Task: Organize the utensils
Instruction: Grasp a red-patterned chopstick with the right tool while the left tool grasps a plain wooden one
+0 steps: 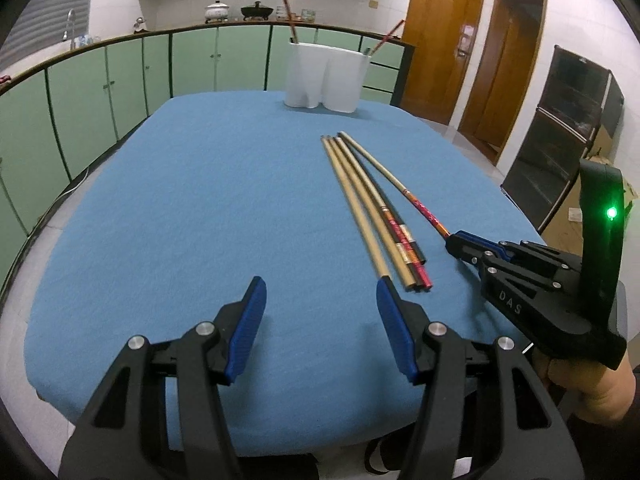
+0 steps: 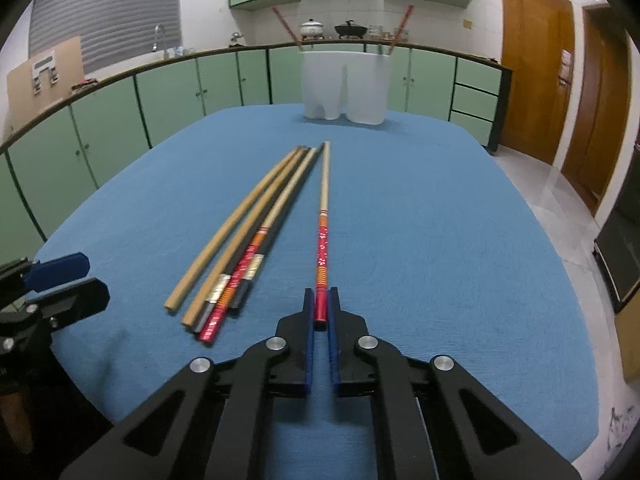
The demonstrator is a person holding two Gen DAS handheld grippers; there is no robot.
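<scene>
Several chopsticks (image 1: 376, 208) lie side by side on the blue cloth, also in the right wrist view (image 2: 248, 236). My right gripper (image 2: 321, 300) is shut on the thick end of one red-patterned chopstick (image 2: 323, 240), apart from the pile; it shows in the left wrist view (image 1: 454, 240) too, with the chopstick (image 1: 384, 172). My left gripper (image 1: 320, 292) is open and empty, low over the cloth just left of the pile's near ends. A white two-compartment holder (image 1: 326, 76) stands at the far edge, a chopstick in each compartment; it also shows in the right wrist view (image 2: 346, 84).
The table with its blue cloth (image 1: 200, 200) fills both views. Green cabinets (image 1: 120, 76) run behind it, wooden doors (image 1: 440, 40) at the right, a dark shelf unit (image 1: 568, 132) at far right. The left gripper's finger (image 2: 60, 272) shows at the right wrist view's left edge.
</scene>
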